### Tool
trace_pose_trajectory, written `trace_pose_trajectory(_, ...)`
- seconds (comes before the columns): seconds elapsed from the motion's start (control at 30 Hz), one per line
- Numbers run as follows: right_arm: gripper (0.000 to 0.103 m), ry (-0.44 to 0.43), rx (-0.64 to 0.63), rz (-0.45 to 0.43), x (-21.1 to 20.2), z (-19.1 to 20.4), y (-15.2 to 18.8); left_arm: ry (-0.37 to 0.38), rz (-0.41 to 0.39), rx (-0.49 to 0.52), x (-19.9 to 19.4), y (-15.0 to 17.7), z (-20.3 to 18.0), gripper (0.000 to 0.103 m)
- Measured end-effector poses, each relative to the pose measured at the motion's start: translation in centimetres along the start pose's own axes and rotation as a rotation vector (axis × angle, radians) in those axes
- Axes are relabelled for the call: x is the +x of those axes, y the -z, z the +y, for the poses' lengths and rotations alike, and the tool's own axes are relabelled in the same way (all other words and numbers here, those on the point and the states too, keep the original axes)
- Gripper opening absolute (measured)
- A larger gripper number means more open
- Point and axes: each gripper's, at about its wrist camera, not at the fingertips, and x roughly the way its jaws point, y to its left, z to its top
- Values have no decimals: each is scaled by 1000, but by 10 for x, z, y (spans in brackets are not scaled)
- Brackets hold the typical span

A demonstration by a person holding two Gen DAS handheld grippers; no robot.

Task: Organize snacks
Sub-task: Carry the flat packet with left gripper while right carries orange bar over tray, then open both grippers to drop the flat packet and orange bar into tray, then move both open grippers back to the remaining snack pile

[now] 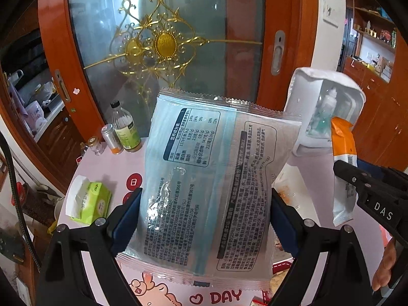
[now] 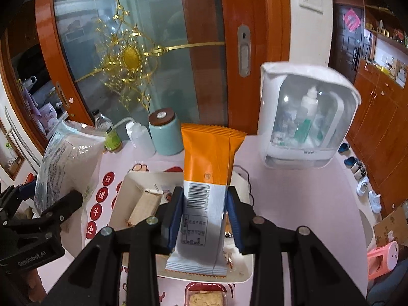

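Left gripper (image 1: 205, 219): jaws closed against both side edges of a large pale-blue snack bag (image 1: 209, 186), back panel with nutrition table facing the camera. Bag is held upright, lifted clear of the bench (image 1: 107, 163). In the right wrist view the same bag sits at 9 o'clock, with the left gripper's black arm below it.

Right gripper (image 2: 205, 218): jaws closed on the lower white half of an orange-and-white snack packet (image 2: 207, 178), barcode side toward the camera, orange end up. Packet is upright and raised above a white tray (image 2: 122, 193) on the bench. In the left wrist view the packet appears at 3 o'clock, pinched by the right gripper's black finger.

Tray contents: a pale wrapped block (image 2: 145, 205) at its left side; small foil-wrapped pieces (image 2: 228, 257) near the tray's front right, partly hidden by the packet.

Bench, pink printed cover. From the left wrist view, at 9 o'clock: green tissue pack (image 1: 93, 201); at 10 o'clock: a bottle with green label (image 1: 126, 127), a small can (image 1: 112, 139), a small jar (image 1: 94, 145). From the right wrist view, at 12 o'clock: teal canister with dark lid (image 2: 165, 132), white squeeze bottle (image 2: 140, 137) just beside it. At 2 o'clock: white cabinet with clear door (image 2: 306, 117), bottles inside.
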Motion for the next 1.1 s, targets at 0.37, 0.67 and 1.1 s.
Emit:
trace_pose_trajectory(0.37,42,-11,-3,105,49,0,14,-27,87,45,51,11,-8,95)
trace_pose_trajectory(0.67,56,-3,19,155,66,-3,28,3,98,33,62,21,-3,103)
trace_pose_trajectory(1.1,56,-4,21,151,41,5,47,11,67,20,31,31,2,103)
